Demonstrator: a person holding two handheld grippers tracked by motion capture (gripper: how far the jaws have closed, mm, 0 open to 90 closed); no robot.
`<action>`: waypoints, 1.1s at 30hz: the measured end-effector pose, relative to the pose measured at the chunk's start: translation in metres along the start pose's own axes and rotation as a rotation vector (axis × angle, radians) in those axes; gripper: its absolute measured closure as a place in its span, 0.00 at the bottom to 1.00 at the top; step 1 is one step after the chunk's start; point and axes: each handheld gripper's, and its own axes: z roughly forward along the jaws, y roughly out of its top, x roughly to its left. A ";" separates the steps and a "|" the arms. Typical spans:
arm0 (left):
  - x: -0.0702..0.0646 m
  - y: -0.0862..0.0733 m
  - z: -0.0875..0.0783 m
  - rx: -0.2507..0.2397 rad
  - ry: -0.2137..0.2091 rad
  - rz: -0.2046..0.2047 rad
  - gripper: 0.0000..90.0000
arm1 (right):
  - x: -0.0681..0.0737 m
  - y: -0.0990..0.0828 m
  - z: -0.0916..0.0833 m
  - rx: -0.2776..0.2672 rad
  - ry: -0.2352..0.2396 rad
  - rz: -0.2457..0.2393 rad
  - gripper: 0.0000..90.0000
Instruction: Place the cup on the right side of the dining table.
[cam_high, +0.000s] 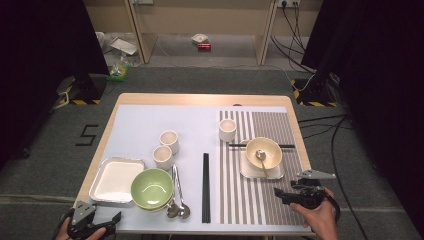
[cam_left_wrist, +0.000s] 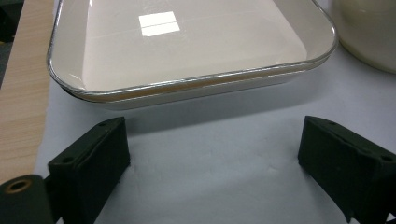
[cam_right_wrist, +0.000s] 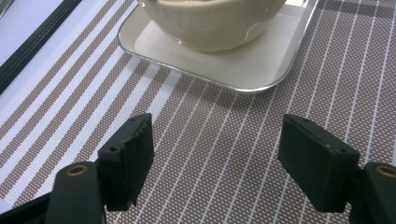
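Note:
My left gripper (cam_high: 111, 222) rests at the table's near left corner, held by a hand. In its own view, the left gripper (cam_left_wrist: 212, 158) stands open over the pale blue mat, just short of a white square tray (cam_left_wrist: 187, 46). My right gripper (cam_high: 280, 196) sits at the near right, over the striped placemat (cam_high: 250, 200). Seen from its own camera, the right gripper (cam_right_wrist: 217, 154) is open and holds nothing, with a cream bowl (cam_right_wrist: 210, 23) on a square plate (cam_right_wrist: 224, 65) ahead of it. A spoon (cam_high: 261, 157) lies in that cream bowl (cam_high: 270, 150).
A green bowl (cam_high: 152, 188) stacked on another sits beside the white tray (cam_high: 116, 179). Two spoons (cam_high: 178, 197) and black chopsticks (cam_high: 205, 187) lie mid-table. Two cups (cam_high: 165, 149) stand behind them, and a third cup (cam_high: 227, 130) is on the placemat. Another pair of chopsticks (cam_high: 287, 146) lies behind the cream bowl.

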 end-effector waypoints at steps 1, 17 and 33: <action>0.000 0.000 0.000 -0.003 -0.001 -0.003 0.08 | 0.000 -0.001 0.000 0.004 0.006 0.004 0.31; 0.000 -0.001 0.000 -0.005 -0.005 -0.001 0.08 | 0.003 -0.023 0.007 0.041 -0.026 -0.048 0.31; 0.000 -0.001 0.000 -0.005 -0.004 -0.001 0.08 | 0.014 -0.037 0.012 0.016 -0.075 -0.125 0.28</action>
